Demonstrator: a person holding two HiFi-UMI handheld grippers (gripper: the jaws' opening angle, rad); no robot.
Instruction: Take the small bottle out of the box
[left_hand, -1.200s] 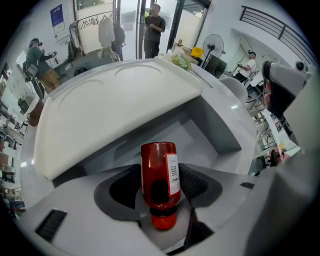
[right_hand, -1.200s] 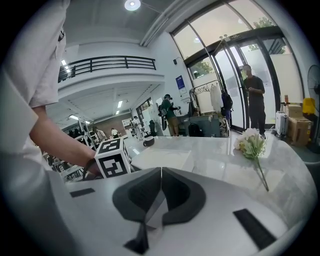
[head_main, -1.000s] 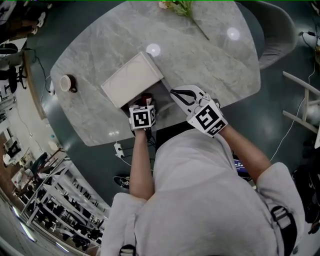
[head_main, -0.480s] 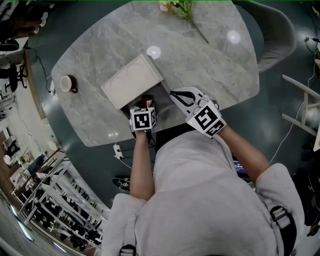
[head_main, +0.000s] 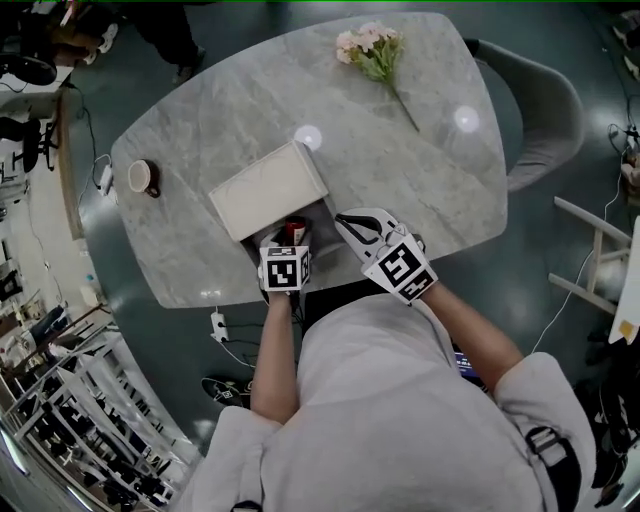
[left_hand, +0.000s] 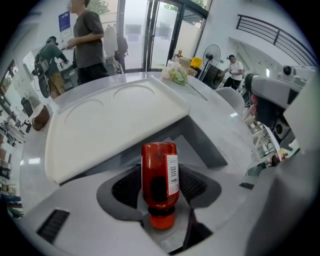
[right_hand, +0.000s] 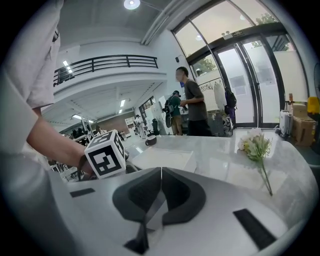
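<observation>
A small red bottle (left_hand: 159, 182) with a white barcode label sits between the dark pads of my left gripper (left_hand: 160, 187), red cap toward the camera. In the head view the bottle (head_main: 292, 232) is at the near part of the open box (head_main: 325, 212), just ahead of the left gripper (head_main: 288, 246). The box's white lid (head_main: 268, 190) stands open behind it and fills the left gripper view beyond the bottle as a wide lid (left_hand: 110, 122). My right gripper (head_main: 347, 220) hovers to the right of the box, and in its own view the right gripper (right_hand: 160, 175) is shut with nothing held.
A cup (head_main: 141, 177) stands at the table's left edge and a flower sprig (head_main: 375, 52) lies at the far side. The grey marble table (head_main: 420, 170) has a chair (head_main: 545, 110) to its right. People stand beyond the table near glass doors (left_hand: 87, 40).
The head view has shifted, so the table sits lower and the flowers show fully. The right gripper is slightly nearer the box. The left gripper still holds the bottle.
</observation>
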